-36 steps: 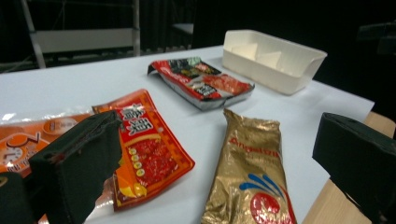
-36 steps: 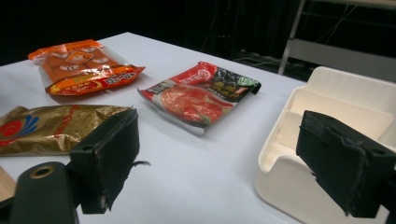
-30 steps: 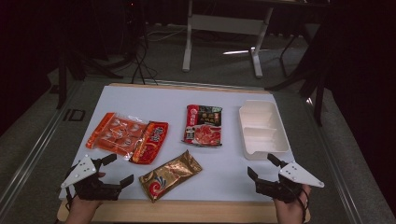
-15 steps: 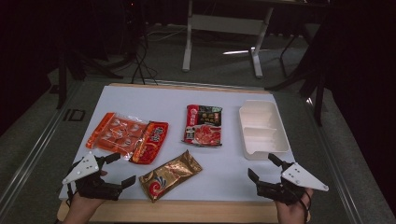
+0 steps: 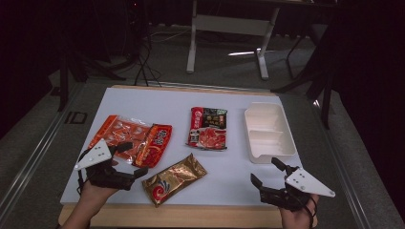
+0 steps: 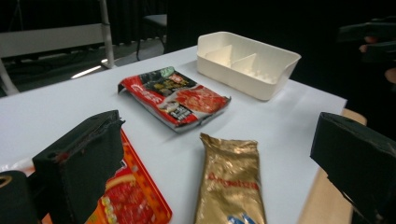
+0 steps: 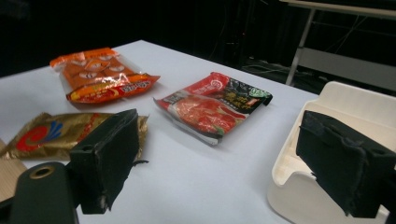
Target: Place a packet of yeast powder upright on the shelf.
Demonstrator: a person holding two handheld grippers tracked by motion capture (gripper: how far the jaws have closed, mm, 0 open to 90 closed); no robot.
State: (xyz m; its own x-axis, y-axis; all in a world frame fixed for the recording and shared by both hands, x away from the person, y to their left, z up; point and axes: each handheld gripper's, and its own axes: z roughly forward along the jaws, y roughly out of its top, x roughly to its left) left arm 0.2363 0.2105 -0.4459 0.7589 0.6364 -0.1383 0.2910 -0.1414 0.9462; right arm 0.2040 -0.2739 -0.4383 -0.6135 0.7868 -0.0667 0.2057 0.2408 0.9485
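Gold snack packet (image 5: 175, 179): lies flat near the front edge of the table, slanted, just in front of the left gripper; in the left gripper view (image 6: 229, 182) it sits between the two jaws, untouched.
Orange snack bag (image 5: 132, 140): lies flat at the left of the table, its near end under the upper jaw of the left gripper; whether the jaw touches it cannot be told.
Left gripper (image 5: 133, 160): held low over the front left corner of the table, jaws spread wide, nothing between them but air above the packets.
Left hand (image 5: 95, 187): wraps the gripper's handle from below, forearm coming in from the bottom edge.
Red and black food pouch (image 5: 208, 128): lies flat mid-table, well apart from both grippers, just left of the tray.
White compartment tray (image 5: 284, 149): stands at the right of the table, with dividers inside, and nothing shows in it.
Right gripper (image 5: 268, 171): held at the front right corner, just short of the tray's near end, jaws wide apart and gripping nothing; in the right gripper view one jaw overlaps the tray's corner (image 7: 299, 182).
Table (image 5: 143, 102): white top with a wooden front edge.
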